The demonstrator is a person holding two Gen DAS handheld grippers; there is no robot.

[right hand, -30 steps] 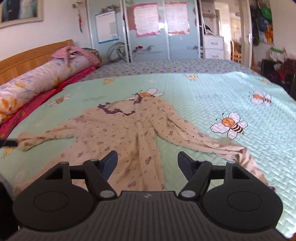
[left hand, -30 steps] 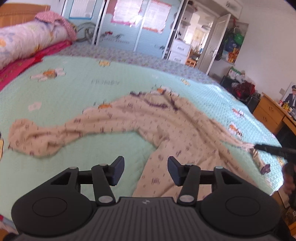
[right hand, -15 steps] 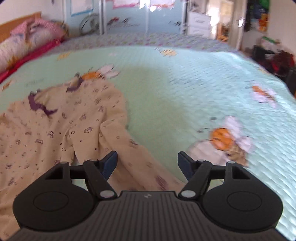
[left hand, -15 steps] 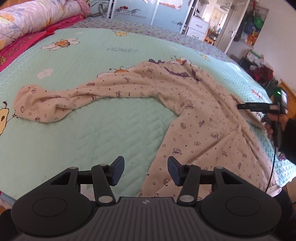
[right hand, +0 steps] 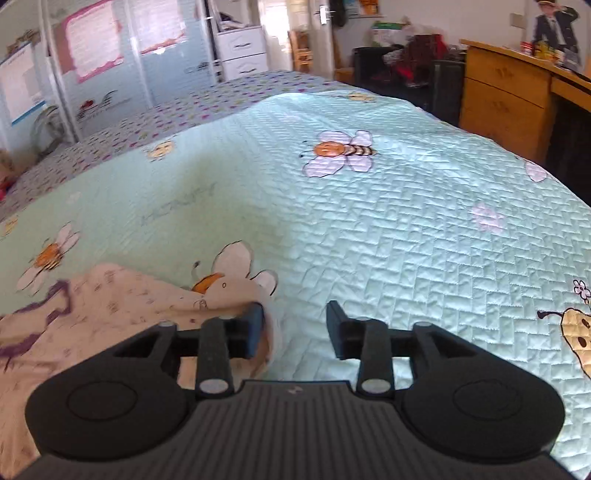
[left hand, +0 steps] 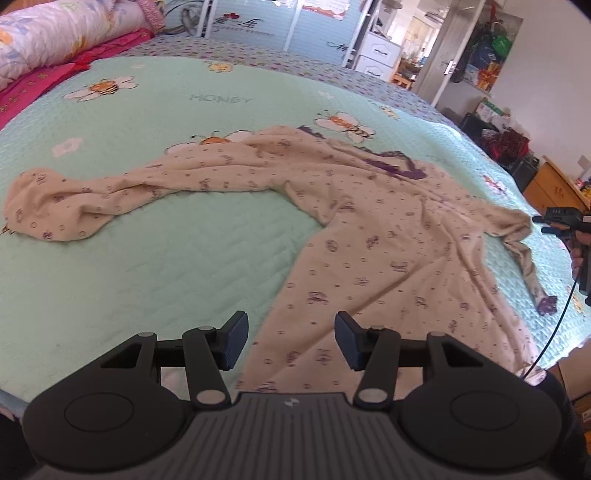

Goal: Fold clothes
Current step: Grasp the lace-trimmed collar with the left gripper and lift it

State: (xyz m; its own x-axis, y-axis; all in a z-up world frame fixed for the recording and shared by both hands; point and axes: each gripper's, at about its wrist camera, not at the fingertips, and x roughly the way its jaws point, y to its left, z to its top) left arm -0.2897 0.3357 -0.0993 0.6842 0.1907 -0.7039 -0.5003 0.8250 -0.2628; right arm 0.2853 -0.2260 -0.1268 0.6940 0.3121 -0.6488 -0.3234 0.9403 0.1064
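1. Cream long-sleeved cotton top [left hand: 373, 236] with small purple prints and a purple collar, spread face up on a mint-green quilted bedspread [left hand: 155, 266] printed with bees, flowers and the word HONEY.
2. One sleeve [left hand: 85, 206] stretched far toward the left of the left wrist view, its cuff end bunched; body running down toward the near bed edge.
3. Other sleeve [left hand: 517, 236] bent over at the right side of the bed, its purple cuff [left hand: 546, 304] lying flat near the edge.
4. Left gripper [left hand: 291, 341] hovering above the hem area of the top, tilted downward; fingers half spread, nothing between them, pads clear of the cloth.
5. Right gripper [right hand: 294, 330] low over the bedspread at the bend of that sleeve; jaws closing, a fold of the cream cloth against the left pad [right hand: 255, 330], the right pad still clear, bare quilt showing in the gap.
6. Same gripper seen from the left wrist view at the far right [left hand: 554, 221], held by a hand [left hand: 578, 254], tips just at the sleeve's bend.
7. Behind the bed: a rolled floral quilt [left hand: 55, 37] on pink bedding, pale blue wardrobe doors [left hand: 251, 22], a wooden desk [right hand: 509, 99].
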